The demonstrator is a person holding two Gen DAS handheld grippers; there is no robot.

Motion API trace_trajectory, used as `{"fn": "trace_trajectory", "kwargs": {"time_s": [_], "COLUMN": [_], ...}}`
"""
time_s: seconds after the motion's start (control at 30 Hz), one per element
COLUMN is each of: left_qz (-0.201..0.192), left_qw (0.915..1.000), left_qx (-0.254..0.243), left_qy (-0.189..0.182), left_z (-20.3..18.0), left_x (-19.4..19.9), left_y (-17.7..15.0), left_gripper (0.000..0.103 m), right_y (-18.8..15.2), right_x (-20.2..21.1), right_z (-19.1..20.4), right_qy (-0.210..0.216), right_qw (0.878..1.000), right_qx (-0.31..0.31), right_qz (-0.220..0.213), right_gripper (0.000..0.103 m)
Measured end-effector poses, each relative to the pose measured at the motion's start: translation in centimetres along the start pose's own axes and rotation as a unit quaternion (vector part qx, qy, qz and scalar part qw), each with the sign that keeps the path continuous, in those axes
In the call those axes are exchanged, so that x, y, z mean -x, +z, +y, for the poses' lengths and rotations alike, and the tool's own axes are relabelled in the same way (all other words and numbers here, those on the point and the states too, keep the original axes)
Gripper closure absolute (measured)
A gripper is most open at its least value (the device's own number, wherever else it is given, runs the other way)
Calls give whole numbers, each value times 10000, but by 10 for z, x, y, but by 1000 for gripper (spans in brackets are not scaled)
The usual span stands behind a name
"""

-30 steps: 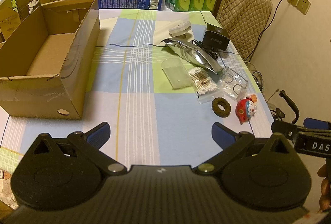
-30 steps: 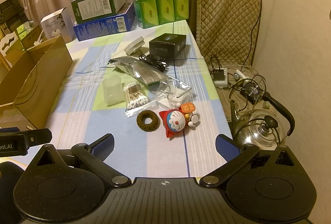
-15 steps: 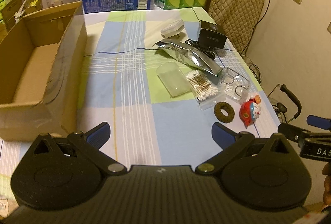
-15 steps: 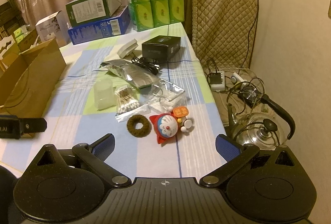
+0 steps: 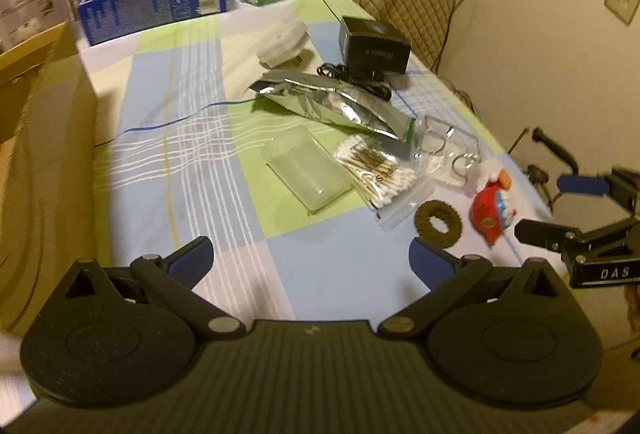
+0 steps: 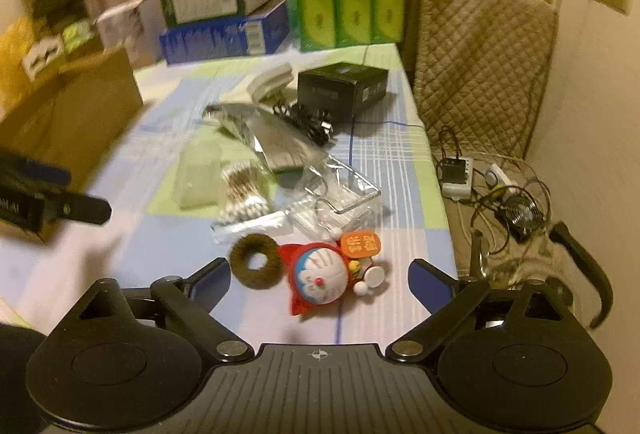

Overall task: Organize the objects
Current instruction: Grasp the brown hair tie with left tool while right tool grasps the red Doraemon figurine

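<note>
Your right gripper (image 6: 320, 274) hangs over the red cat plush (image 6: 320, 280), jaws wide but closing, the plush between them with neither pad touching it. The brown ring (image 6: 255, 261) lies just left of the plush, the cotton swab bag (image 6: 244, 193) beyond the ring. Your left gripper (image 5: 312, 258) is spread wide and holds nothing, over bare tablecloth (image 5: 168, 121) well left of the plush.

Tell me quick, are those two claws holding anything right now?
Left gripper: open, holding nothing.
Right gripper: open, jaws closing, nothing gripped; the toy lies between its fingers.
</note>
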State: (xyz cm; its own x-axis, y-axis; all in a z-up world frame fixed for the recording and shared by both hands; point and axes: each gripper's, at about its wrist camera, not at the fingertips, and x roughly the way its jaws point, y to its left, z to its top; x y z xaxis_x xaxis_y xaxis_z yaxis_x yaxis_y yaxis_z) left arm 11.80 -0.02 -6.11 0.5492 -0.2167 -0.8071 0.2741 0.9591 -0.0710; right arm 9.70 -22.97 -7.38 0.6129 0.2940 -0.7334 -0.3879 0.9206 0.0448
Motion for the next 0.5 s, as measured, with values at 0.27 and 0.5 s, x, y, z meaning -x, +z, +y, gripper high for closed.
{"fn": "trace_trajectory", "kwargs": {"time_s": [0.27, 0.5], "left_qz": [136, 157], "left_qw": [9993, 9968], "left_qx": [-180, -351], "left_qy": [-312, -694], "left_z": [-2, -12], "left_x": [-36, -50], "left_y": [4, 9], "left_gripper": [3, 8], "right_y": [-2, 4], "right_x": [-40, -54], "right_z": [-25, -33], "right_qy": [489, 723], "right_qw": [9983, 9964], "right_qx": [79, 203], "right_qz": [292, 393], "right_gripper": [13, 20]}}
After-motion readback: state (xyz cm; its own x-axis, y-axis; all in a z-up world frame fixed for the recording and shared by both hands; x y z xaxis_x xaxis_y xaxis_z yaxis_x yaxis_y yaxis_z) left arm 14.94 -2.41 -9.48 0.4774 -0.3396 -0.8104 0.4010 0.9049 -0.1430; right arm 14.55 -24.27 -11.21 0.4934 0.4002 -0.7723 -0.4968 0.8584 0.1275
